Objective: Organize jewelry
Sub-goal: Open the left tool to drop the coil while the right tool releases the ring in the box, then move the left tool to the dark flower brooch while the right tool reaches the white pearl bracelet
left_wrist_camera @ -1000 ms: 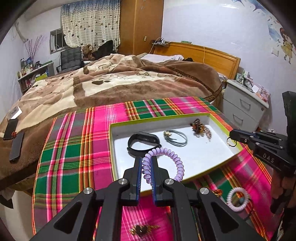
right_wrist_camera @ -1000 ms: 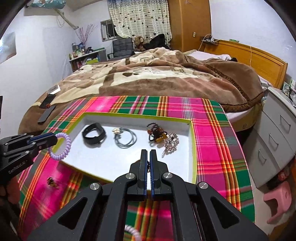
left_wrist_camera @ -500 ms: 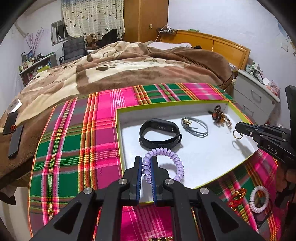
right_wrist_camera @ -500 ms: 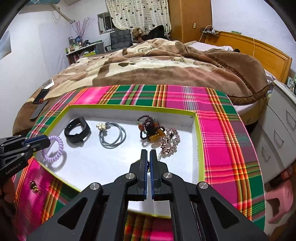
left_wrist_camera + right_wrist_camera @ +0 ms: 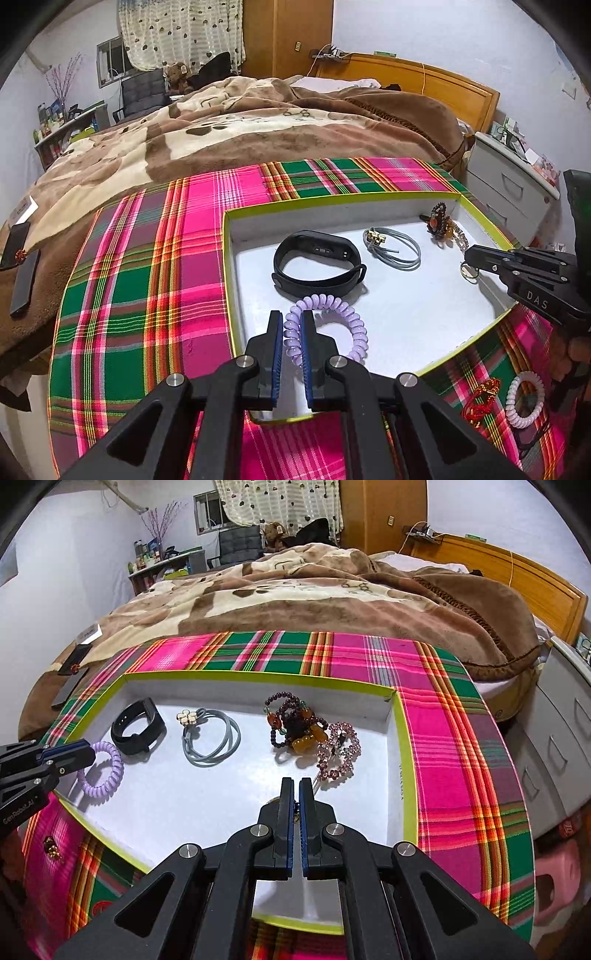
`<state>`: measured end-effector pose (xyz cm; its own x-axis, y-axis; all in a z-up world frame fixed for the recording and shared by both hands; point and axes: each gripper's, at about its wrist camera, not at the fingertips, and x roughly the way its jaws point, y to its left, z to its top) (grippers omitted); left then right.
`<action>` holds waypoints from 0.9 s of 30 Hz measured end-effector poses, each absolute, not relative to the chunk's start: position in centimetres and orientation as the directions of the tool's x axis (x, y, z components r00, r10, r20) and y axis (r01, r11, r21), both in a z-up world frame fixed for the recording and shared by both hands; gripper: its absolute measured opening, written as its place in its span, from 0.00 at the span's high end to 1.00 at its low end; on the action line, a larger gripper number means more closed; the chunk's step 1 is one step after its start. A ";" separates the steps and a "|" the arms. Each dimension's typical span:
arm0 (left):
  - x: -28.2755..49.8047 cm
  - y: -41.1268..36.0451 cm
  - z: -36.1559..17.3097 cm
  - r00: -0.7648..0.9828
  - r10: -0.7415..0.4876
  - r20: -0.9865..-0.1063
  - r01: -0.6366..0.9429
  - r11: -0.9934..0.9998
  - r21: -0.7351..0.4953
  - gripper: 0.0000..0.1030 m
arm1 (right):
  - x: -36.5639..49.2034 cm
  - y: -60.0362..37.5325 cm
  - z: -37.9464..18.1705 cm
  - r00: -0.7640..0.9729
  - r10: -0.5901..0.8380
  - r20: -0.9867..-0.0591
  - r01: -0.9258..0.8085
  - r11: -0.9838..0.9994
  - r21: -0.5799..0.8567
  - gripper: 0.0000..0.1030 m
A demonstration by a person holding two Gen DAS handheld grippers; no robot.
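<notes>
Now my left claw (image 5: 291,341) clamps the purple coil hair tie (image 5: 332,325) low inside the tray (image 5: 480,338); my right claw (image 5: 296,801) pinches a small ring (image 5: 469,271). Beyond lie four sorted pieces; three wait on the cloth (image 5: 147,295).

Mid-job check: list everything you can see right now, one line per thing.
tray: 1, white, lime rim, on cloth
cloth: 1, pink-green plaid
black band: 1, tray, far left
grey ties: 1 bundle, tray middle
bead bracelets: dark and amber, tray right
pink beads: 1, beside bracelets
purple coil: 1, over tray
gold ring: 1, over tray
pale coil: 1, on cloth
red-gold piece: 1, beside it
blanket: brown, bed
left gripper: jaws shut on purple coil
right gripper: jaws shut on gold ring
</notes>
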<state>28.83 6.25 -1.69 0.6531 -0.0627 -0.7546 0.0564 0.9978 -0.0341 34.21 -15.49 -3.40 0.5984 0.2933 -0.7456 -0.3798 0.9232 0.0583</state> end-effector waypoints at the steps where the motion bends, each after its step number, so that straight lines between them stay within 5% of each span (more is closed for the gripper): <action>1: 28.8 6.2 -1.7 0.653 -0.063 -0.755 0.057 0.998 -0.034 0.91 | 34.2 -15.5 -3.4 0.597 0.293 -0.747 -0.379 0.924 0.059 0.98; 5: 28.9 6.2 -1.8 0.653 -0.063 -0.755 0.061 0.998 -0.031 0.91 | 34.4 -15.6 -3.6 0.587 0.292 -0.755 -0.377 0.924 0.065 0.97; 9: 28.9 6.1 -1.7 0.651 -0.066 -0.756 0.066 0.997 -0.031 0.91 | 34.2 -15.6 -3.4 0.591 0.295 -0.750 -0.378 0.924 0.065 0.84; 27: 23.2 6.1 1.4 0.724 -0.062 -0.687 0.042 0.998 -0.046 0.91 | 27.2 -17.4 0.2 0.650 0.334 -0.682 -0.378 0.921 0.092 0.82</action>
<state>23.21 6.08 1.44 0.7237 -0.0623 -0.6873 0.0420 0.9980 -0.0462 27.16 -17.36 0.18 0.6500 0.3344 -0.6824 -0.3778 0.9213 0.0916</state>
